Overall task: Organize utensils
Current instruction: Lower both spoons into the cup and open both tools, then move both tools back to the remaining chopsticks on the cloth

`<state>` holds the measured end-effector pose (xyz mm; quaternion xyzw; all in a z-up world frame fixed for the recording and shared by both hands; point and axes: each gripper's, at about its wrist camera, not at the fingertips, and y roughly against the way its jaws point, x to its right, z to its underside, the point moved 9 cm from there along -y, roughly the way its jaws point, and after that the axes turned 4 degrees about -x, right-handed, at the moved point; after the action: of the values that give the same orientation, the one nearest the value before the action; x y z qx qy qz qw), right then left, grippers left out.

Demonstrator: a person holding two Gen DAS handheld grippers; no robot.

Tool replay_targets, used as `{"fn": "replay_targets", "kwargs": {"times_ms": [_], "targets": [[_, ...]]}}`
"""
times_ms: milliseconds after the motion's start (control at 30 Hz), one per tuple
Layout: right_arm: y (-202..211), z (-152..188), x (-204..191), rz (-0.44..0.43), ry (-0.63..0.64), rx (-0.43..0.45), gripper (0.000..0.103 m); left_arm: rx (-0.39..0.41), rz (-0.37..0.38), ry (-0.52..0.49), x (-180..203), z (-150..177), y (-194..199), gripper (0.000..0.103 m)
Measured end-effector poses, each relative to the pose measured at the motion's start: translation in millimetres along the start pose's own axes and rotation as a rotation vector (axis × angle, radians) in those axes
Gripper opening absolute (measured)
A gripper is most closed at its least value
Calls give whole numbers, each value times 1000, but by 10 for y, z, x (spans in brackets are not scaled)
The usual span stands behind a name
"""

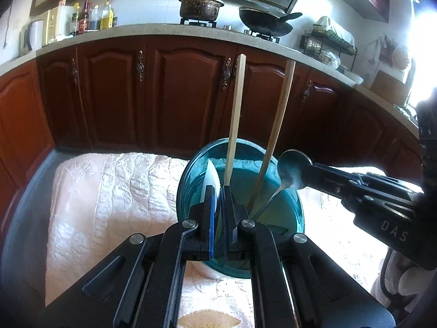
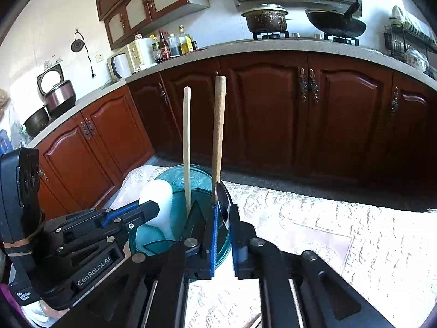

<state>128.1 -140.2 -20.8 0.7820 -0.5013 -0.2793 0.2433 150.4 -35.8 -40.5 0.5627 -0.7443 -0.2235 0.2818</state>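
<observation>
- Pinched the white spoon (image 1: 211, 175) with the left gripper (image 1: 218, 191), jaws almost fully together on it, just below centre of the left wrist view; kept it rounded end up and lower end down inside the teal bowl (image 1: 281, 210), probably to stand it upright like the rest.
- Brought the metal spoon (image 1: 292, 166) in from centre right with the right gripper (image 1: 304, 170), jaws narrowly parted around the spoon's bowl; pressing on it or loose, could not tell. Slanted the thin handle down into the teal bowl, seemingly to rest it there handle-first.
- Found two wooden utensils standing handle-up in the same bowl, rising toward the top centre: a flat wooden slat (image 1: 235, 114) and a round wooden handle (image 1: 281, 114) to its right, apart at the top, nearer together at the bottom. Judged the bowl to be the collecting holder, with sorting well along.
- Noted the materials: translucent, glossy teal wall, glass or plastic; smooth opaque white spoon, edge-on and blade-like from the left wrist; polished, mirror-like metal; pale matte wood.
- Set on a pale quilted cloth (image 1: 109, 191), puckered and soft, likely cushioning the bowl.
</observation>
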Motion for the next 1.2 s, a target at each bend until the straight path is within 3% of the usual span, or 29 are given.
{"fn": "replay_targets", "kwargs": {"times_ms": [133,267,767,1000,1200], "targets": [[78,14,24,-15,-27,8,23,-2,12,9,0,9,41,7],[166,52,47,-16,-40,5,23,-7,27,9,30,23,115,33],[650,348,110,27,-84,9,30,-50,-1,-26,238,302,467,46],[892,602,147,50,-107,-3,34,-64,11,-46,432,473,622,56],[1079,838,176,62,-121,-22,36,-75,34,-76,621,610,740,57]]}}
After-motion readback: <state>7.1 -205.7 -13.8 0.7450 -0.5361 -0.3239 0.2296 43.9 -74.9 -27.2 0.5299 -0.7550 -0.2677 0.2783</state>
